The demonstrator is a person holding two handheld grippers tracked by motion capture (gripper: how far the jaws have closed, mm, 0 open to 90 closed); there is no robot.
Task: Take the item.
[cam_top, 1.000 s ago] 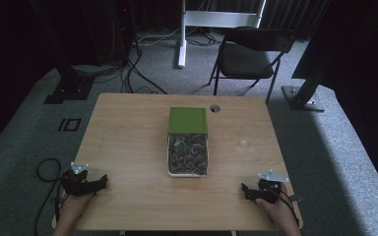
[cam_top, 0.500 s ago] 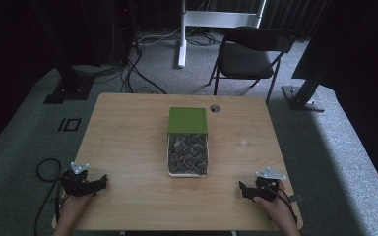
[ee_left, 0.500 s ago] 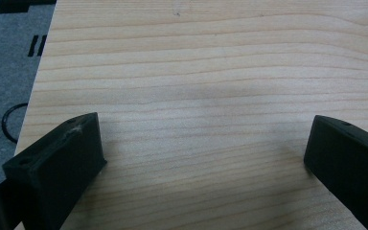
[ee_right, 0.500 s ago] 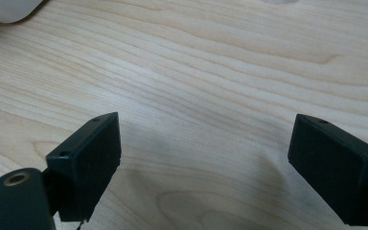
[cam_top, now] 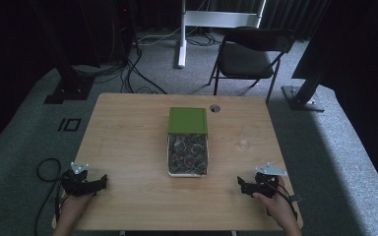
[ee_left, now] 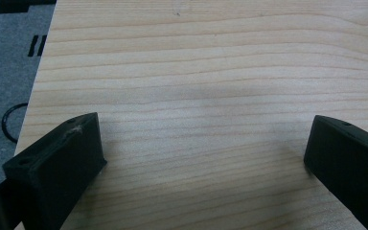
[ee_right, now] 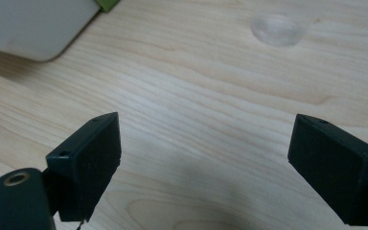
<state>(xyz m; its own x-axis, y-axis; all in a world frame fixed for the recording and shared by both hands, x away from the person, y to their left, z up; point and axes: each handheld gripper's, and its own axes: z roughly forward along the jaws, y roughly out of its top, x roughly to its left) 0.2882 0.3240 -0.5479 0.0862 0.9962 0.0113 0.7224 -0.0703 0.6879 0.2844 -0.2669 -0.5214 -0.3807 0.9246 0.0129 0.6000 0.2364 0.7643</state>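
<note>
Wooden counter carries a half-lidded box; left gripper and right gripper gape empty; approach squarely.

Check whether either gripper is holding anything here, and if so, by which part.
Nothing is held. The left gripper and the right gripper both have their jaws wide apart over bare wooden table, well short of the white tray of small items.

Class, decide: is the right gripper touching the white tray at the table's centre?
Apart. The high view shows bare wood between the right gripper and the white tray; the right gripper view shows open jaws well short of it.
</note>
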